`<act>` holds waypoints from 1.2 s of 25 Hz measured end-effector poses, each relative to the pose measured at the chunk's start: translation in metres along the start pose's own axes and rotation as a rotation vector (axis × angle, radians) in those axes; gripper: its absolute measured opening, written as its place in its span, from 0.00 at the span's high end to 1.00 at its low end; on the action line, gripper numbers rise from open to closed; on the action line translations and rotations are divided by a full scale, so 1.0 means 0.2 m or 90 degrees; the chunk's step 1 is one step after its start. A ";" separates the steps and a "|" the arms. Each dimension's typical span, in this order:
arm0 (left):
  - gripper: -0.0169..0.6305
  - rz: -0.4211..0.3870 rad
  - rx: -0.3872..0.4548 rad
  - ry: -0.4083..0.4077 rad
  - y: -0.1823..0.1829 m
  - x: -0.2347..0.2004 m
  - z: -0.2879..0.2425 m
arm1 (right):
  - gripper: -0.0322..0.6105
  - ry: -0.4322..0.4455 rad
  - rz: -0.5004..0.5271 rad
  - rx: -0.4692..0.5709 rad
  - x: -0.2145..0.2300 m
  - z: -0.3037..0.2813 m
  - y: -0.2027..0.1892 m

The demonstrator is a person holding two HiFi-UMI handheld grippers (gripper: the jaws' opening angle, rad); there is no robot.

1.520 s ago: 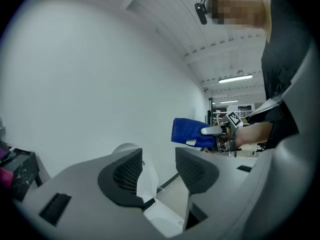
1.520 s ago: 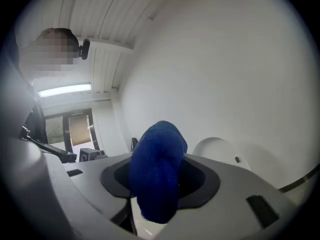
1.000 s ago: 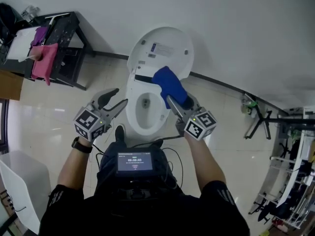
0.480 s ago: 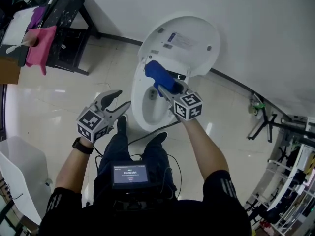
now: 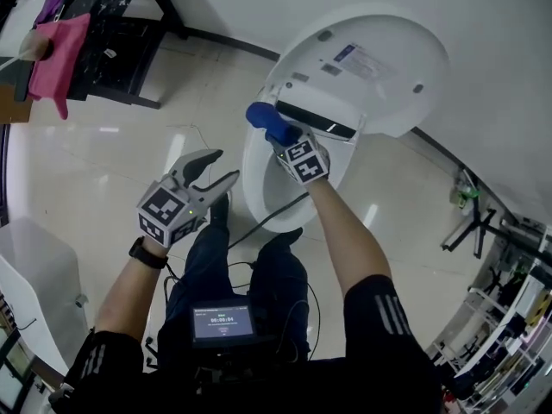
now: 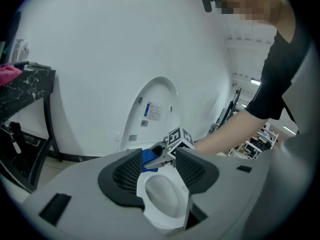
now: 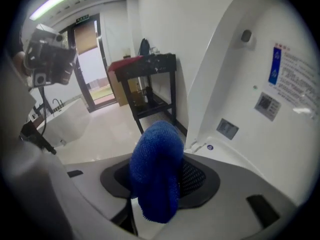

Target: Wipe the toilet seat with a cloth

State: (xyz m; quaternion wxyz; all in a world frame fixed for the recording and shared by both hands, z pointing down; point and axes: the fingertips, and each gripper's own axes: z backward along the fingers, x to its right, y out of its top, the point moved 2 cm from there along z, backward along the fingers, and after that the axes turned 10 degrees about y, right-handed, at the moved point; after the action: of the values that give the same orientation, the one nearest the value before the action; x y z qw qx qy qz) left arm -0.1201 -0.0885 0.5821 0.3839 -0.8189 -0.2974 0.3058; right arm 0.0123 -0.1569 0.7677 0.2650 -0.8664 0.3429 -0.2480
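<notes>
The white toilet has its lid raised against the wall, and its seat lies below it. My right gripper is shut on a blue cloth, which it holds at the rear left of the seat, by the hinge. In the right gripper view the cloth bulges out between the jaws, with the lid close on the right. My left gripper hangs open and holds nothing, left of the bowl. In the left gripper view, the seat shows between its jaws, with the cloth behind.
A black table with a pink cloth draped on it stands at the far left by the wall. A white bin is at the near left. Metal racks crowd the right side. A cable crosses the bowl's front.
My right gripper has carried the blue cloth forward and left, from above the bowl to the seat's rear left by the hinge. The left gripper has kept its place, still open.
</notes>
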 end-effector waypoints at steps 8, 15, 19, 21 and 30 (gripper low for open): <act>0.65 0.010 0.006 0.007 -0.09 -0.11 -0.18 | 0.63 0.009 0.052 -0.160 0.19 -0.53 -0.38; 0.65 0.044 -0.003 0.035 -0.15 -0.19 -0.18 | 0.63 0.004 0.094 -0.210 0.20 -0.69 -0.54; 0.65 0.033 -0.009 0.032 -0.18 -0.19 -0.18 | 0.63 0.048 0.137 -0.273 0.10 -0.68 -0.67; 0.65 0.043 -0.010 0.035 -0.15 -0.17 -0.19 | 0.63 0.068 0.161 -0.310 0.05 -0.66 -0.76; 0.65 0.030 -0.009 0.021 -0.11 -0.07 -0.21 | 0.64 0.114 0.141 -0.447 -0.06 -0.48 -1.24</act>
State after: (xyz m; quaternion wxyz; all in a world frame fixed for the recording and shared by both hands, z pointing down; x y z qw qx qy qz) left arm -0.1038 -0.1062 0.6267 0.3753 -0.8335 -0.2739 0.2990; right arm 0.0608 -0.0214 0.9915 -0.0535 -0.8371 0.5203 -0.1600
